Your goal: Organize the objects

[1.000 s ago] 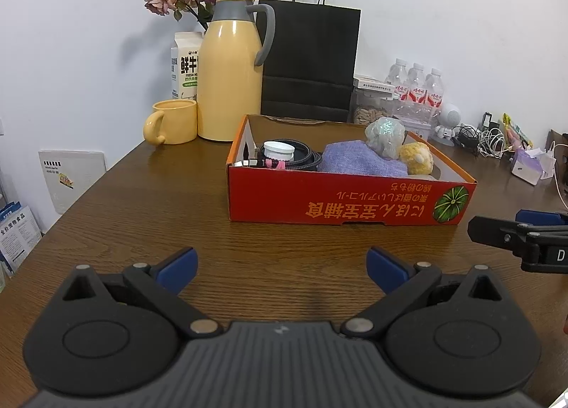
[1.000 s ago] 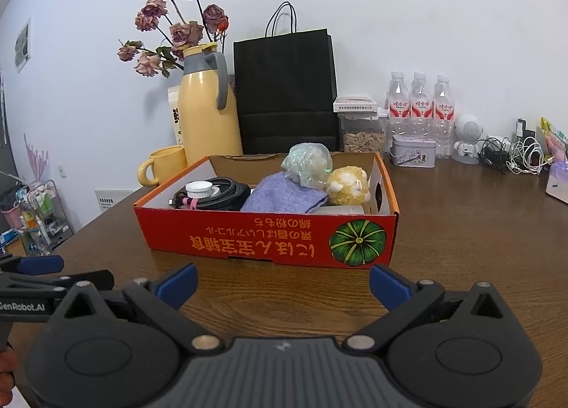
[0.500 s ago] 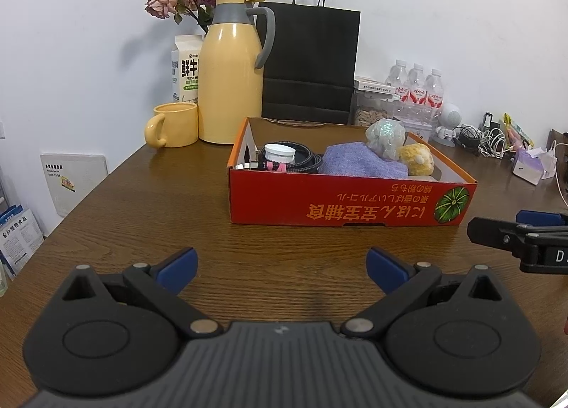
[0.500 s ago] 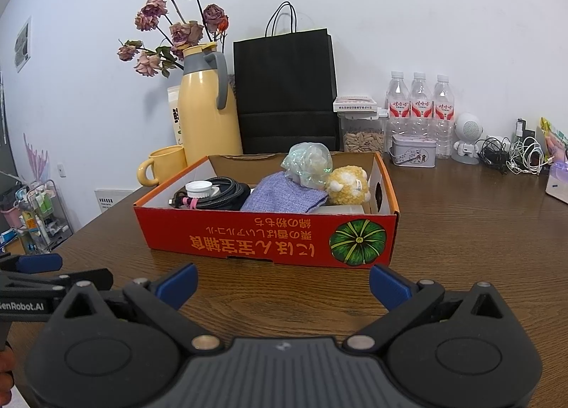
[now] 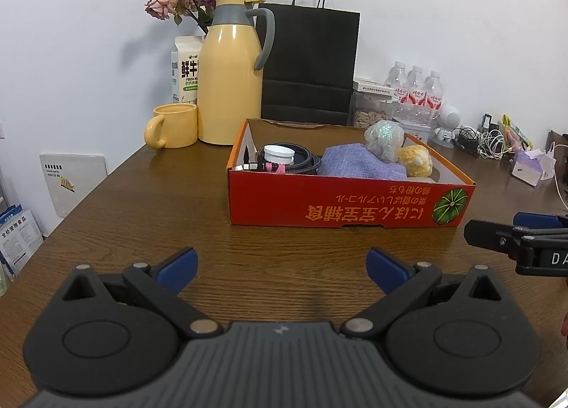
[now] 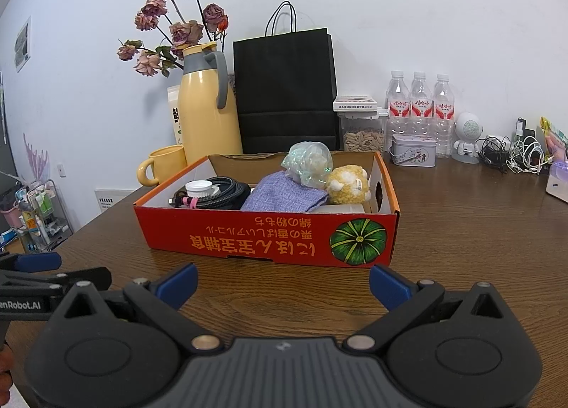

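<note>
A red cardboard box (image 5: pixel 351 204) (image 6: pixel 269 237) stands on the brown table. Inside lie a coiled black cable (image 6: pixel 222 193) with a white-capped jar (image 6: pixel 200 189), a folded purple cloth (image 5: pixel 358 166) (image 6: pixel 284 196), a clear bag of pale stuff (image 5: pixel 385 136) (image 6: pixel 309 164) and a yellow plush toy (image 5: pixel 415 161) (image 6: pixel 348 184). My left gripper (image 5: pixel 282 271) is open over bare table, short of the box's front. Likewise open and holding nothing, my right gripper (image 6: pixel 282 282) faces the box. Each gripper shows at the edge of the other's view.
Behind the box stand a yellow thermos (image 5: pixel 230 77), a yellow mug (image 5: pixel 174 125), a milk carton (image 5: pixel 184 70), a black paper bag (image 5: pixel 309 63), a seed container (image 6: pixel 362 127), a tin (image 6: pixel 413 154), three water bottles (image 6: pixel 420 106) and tangled cables (image 6: pixel 511 156). The table's left edge drops off (image 5: pixel 71 216).
Both views barely shift; the left gripper has drifted very slightly. Nothing was taken hold of or let go.
</note>
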